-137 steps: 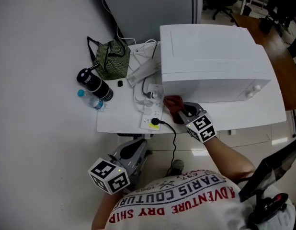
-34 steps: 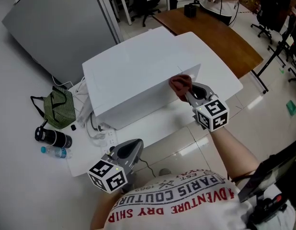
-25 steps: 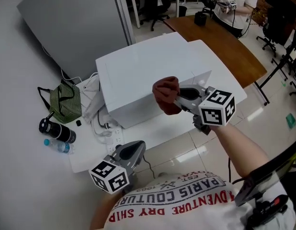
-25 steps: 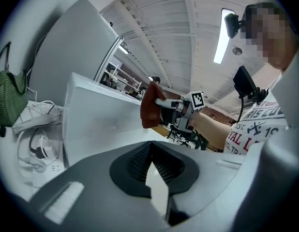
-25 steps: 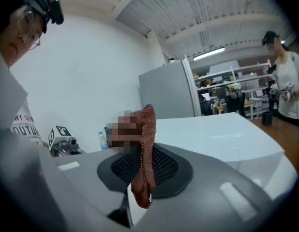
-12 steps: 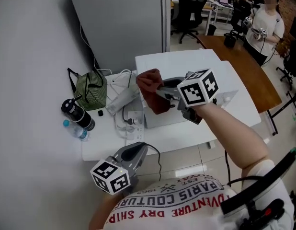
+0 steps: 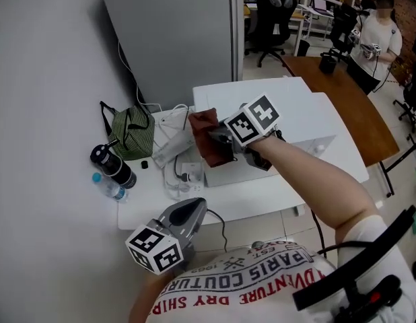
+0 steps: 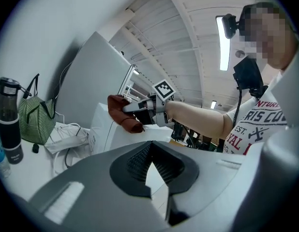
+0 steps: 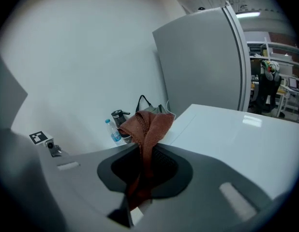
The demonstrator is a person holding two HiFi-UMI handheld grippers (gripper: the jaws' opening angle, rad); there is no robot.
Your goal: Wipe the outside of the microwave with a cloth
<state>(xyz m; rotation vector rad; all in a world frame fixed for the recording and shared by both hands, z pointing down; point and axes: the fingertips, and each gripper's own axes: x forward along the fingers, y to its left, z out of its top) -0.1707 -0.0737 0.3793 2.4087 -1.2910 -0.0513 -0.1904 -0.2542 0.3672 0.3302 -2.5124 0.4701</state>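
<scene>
Right claw (image 7: pixel 219 142) tight on cloth (image 7: pixel 203 124) near microwave (image 7: pixel 295 110)

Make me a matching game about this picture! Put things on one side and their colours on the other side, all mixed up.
Things:
1. cloth
2. microwave
3. bag
4. flask

Colours:
A. white
B. black
C. reddish brown
D. green with stripes

Right pairs: 1-C, 2-A, 3-D, 4-B
</scene>
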